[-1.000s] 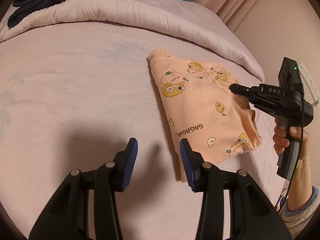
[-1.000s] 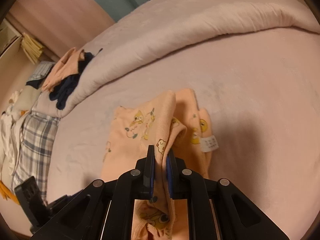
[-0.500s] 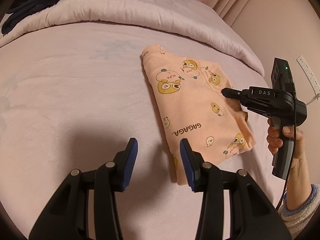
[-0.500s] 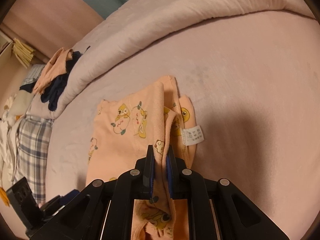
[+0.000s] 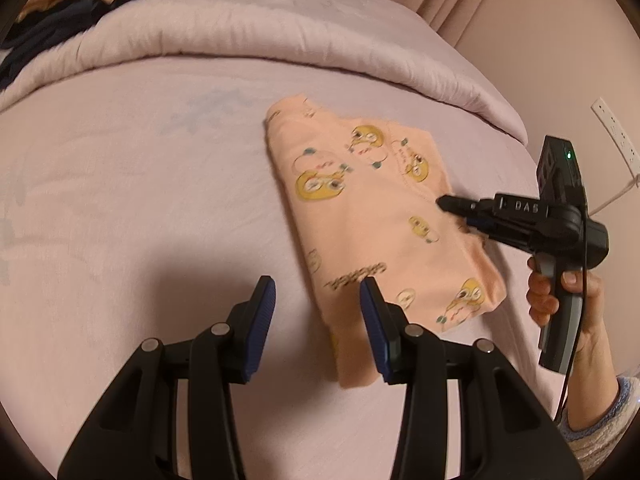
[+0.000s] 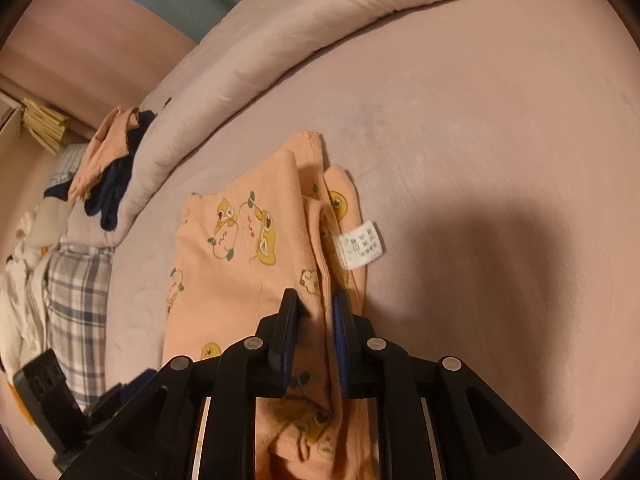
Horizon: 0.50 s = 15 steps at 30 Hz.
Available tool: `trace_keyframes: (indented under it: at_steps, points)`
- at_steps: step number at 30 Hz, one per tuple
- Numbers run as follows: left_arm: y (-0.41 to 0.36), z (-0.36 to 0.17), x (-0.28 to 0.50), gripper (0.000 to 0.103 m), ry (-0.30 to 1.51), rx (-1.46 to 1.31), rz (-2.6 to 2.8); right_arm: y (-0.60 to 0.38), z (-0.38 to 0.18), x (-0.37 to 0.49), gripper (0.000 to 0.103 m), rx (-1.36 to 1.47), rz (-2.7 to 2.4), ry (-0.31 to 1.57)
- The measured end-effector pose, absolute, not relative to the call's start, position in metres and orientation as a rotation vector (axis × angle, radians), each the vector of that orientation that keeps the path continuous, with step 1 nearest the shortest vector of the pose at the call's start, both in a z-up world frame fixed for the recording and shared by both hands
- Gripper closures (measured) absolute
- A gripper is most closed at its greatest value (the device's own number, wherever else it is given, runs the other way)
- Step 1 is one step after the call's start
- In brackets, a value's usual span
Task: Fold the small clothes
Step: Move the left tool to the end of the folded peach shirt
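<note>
Lying on bed: a folded peach shirt [image 5: 384, 236] with yellow cartoon prints, flat on the pink bed [image 5: 132, 200].
Right gripper [image 6: 314, 320]: its jaws have just been opening a little; a raised fold of the shirt stands between them, and the pads look slack on the cloth rather than pinching it.
Label: a white care tag [image 6: 360, 248] lies just ahead of the right gripper's jaws, to their right.
Left gripper [image 5: 316, 308]: jaws apart, nothing between them; the shirt's near corner lies just under and beyond its right-hand jaw.
Hand [image 5: 560, 300]: grips the right gripper's handle.
Quilt [image 5: 280, 28]: rolled up across the bed, well beyond both jaws.
Pile of clothes [image 6: 108, 168]: on the quilt's far end, well apart from the shirt.
</note>
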<state>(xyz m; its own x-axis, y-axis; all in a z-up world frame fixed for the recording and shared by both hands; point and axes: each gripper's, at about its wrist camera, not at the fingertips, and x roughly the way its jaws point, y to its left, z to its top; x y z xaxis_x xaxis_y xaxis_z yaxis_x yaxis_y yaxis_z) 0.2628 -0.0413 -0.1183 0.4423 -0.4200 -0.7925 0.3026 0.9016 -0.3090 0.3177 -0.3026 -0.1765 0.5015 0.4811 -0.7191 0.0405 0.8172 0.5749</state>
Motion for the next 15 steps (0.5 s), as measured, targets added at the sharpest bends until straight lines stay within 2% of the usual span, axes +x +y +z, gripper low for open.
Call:
trace_keyframes:
  at_steps: [2,3,4,8,9,15]
  points:
    - [-0.048,-0.114,0.265,0.06,0.998,-0.107,-0.454,-0.304,-0.172,0.312,0.082,0.559,0.261,1.007]
    - [-0.052,-0.111,0.267,0.06,0.987,-0.096,-0.455,-0.304,-0.166,0.309,0.075,0.524,0.231,0.988]
    - [-0.054,-0.11,0.268,0.06,0.981,-0.091,-0.456,-0.302,-0.158,0.304,0.075,0.478,0.196,0.95]
    - [-0.069,-0.105,0.276,0.06,0.948,-0.07,-0.467,-0.288,-0.131,0.283,0.076,0.324,0.171,0.797]
    - [-0.073,-0.106,0.277,0.061,0.945,-0.065,-0.466,-0.283,-0.127,0.279,0.079,0.299,0.199,0.781]
    - [-0.096,-0.118,0.284,0.062,0.949,-0.026,-0.476,-0.259,-0.133,0.265,0.081,0.204,0.317,0.802]
